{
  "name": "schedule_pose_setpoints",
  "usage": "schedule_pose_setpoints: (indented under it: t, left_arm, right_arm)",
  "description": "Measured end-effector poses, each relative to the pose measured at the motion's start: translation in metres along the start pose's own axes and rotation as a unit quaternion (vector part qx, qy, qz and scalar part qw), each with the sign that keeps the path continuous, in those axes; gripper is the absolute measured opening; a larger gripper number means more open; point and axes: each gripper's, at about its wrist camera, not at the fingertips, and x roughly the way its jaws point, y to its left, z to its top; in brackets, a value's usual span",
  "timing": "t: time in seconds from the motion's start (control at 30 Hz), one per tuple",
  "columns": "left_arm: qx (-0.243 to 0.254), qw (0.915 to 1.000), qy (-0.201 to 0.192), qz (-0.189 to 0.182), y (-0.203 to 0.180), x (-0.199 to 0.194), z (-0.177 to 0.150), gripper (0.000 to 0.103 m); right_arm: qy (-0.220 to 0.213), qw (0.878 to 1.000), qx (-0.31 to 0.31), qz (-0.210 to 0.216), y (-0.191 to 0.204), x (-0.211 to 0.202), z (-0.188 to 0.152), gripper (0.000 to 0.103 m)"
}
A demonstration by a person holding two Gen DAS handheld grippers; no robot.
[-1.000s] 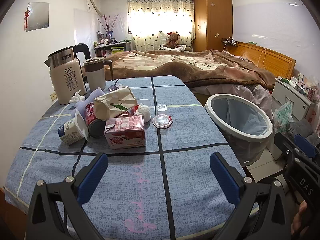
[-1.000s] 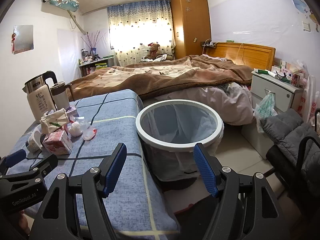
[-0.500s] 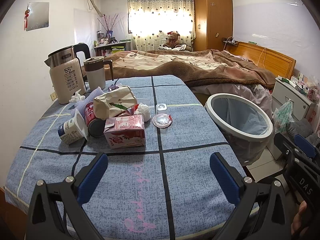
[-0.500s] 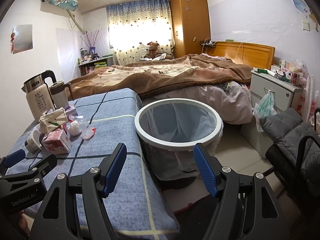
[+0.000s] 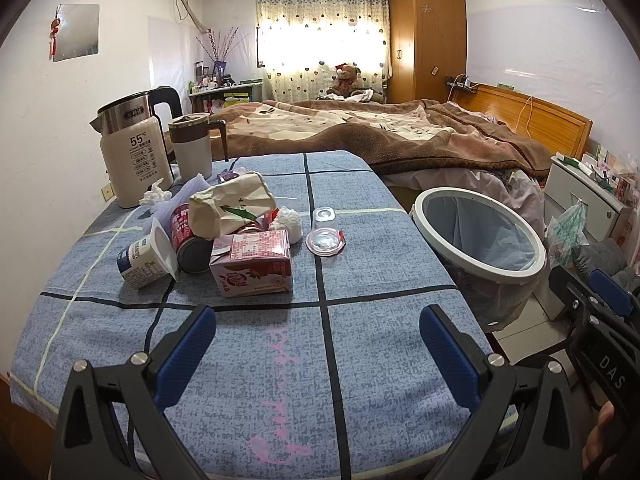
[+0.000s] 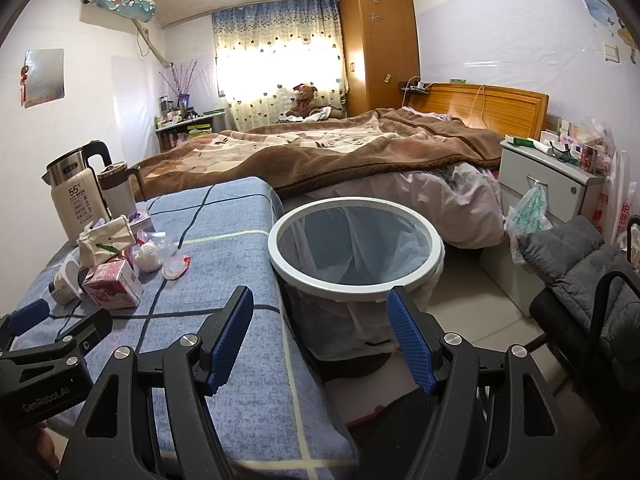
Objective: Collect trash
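Note:
Trash lies piled on the blue-clothed table (image 5: 380,360): a pink milk carton (image 5: 251,263), a tipped yogurt cup (image 5: 146,254), a red can (image 5: 188,234), a crumpled paper bag (image 5: 232,208), a white tissue ball (image 5: 290,220) and a clear plastic lid (image 5: 325,241). My left gripper (image 5: 318,350) hangs open over the near table, short of the carton. A white-rimmed bin (image 6: 356,240) with a liner stands beside the table's right edge. Open and holding nothing, my right gripper (image 6: 320,336) is in front of the bin. The pink carton (image 6: 113,289) shows left in that view.
An electric kettle (image 5: 134,152) and a lidded mug (image 5: 192,146) stand at the table's far left by the wall. A bed (image 5: 380,132) lies beyond the table. A nightstand (image 6: 548,184) and a chair with a grey cushion (image 6: 580,260) are to the right.
The right wrist view has shifted slightly, so the bin sits a little nearer the centre. The left gripper and the trash have not moved.

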Motion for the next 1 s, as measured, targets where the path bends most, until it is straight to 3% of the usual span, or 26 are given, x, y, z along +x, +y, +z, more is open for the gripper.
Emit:
schedule_pose_setpoints:
  t: [1.0]
  left_arm:
    - [-0.004,1.0,0.0,0.001,0.0045,-0.0009,0.0,0.103]
  right_arm:
    - [0.0,1.0,0.0,-0.002,0.0006,-0.0016,0.0006,0.07]
